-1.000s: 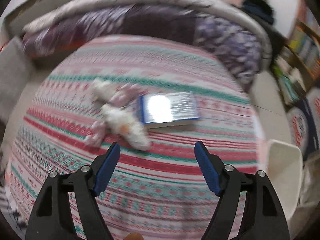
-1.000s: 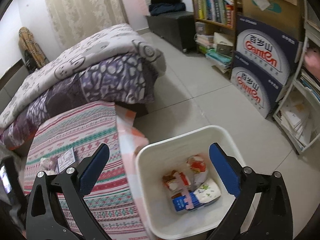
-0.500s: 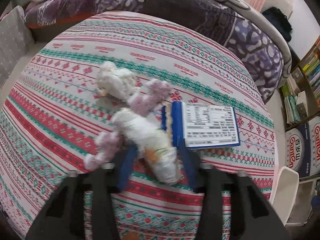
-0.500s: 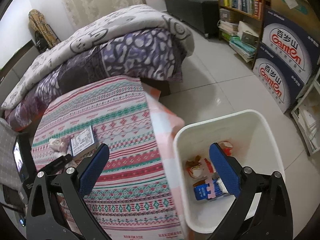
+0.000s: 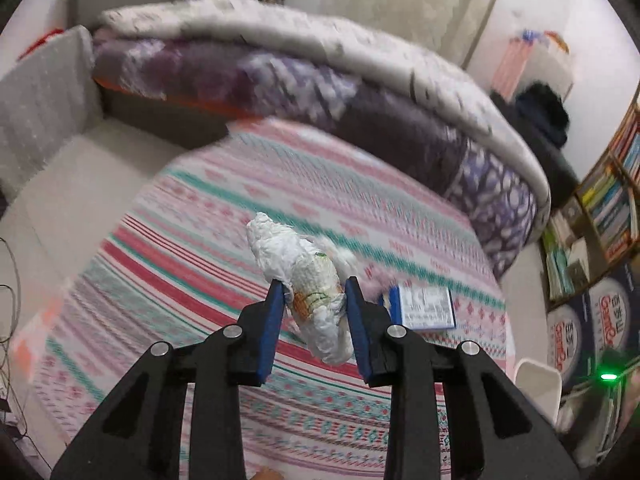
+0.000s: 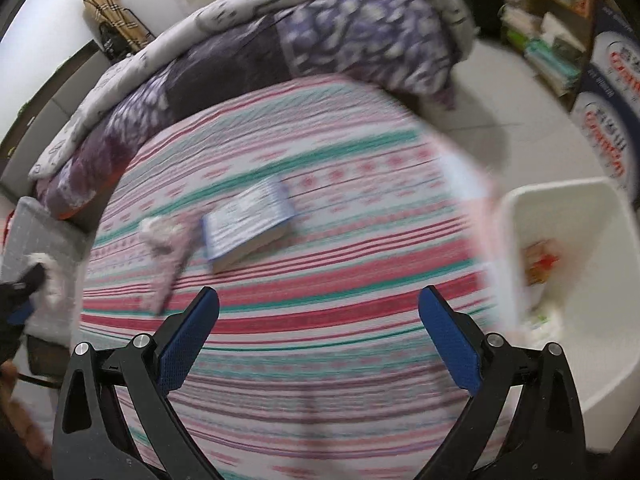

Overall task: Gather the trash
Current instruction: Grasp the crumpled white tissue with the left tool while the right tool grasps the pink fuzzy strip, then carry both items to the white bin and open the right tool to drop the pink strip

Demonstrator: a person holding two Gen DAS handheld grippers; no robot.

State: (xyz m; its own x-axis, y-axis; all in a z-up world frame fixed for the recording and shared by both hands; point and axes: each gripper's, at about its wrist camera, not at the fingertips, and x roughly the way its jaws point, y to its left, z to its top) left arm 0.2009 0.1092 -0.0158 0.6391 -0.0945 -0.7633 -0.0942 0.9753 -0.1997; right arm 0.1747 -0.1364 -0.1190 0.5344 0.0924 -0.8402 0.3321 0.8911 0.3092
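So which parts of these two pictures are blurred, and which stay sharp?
Left wrist view: the striped bedspread and quilts smear, while the left gripper and the crumpled white wad in its closing jaws look sharp. Right wrist view: bedspread, blue box and white bin smear; the right gripper stays crisp.

One white wad, one blue box, one bin, two Ganten cartons

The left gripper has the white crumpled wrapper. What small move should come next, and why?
Probably carry it toward the white bin. The left gripper is closing its jaws on the white crumpled wrapper, which hangs above the striped bedspread, and the bin stands beside the bed, open.
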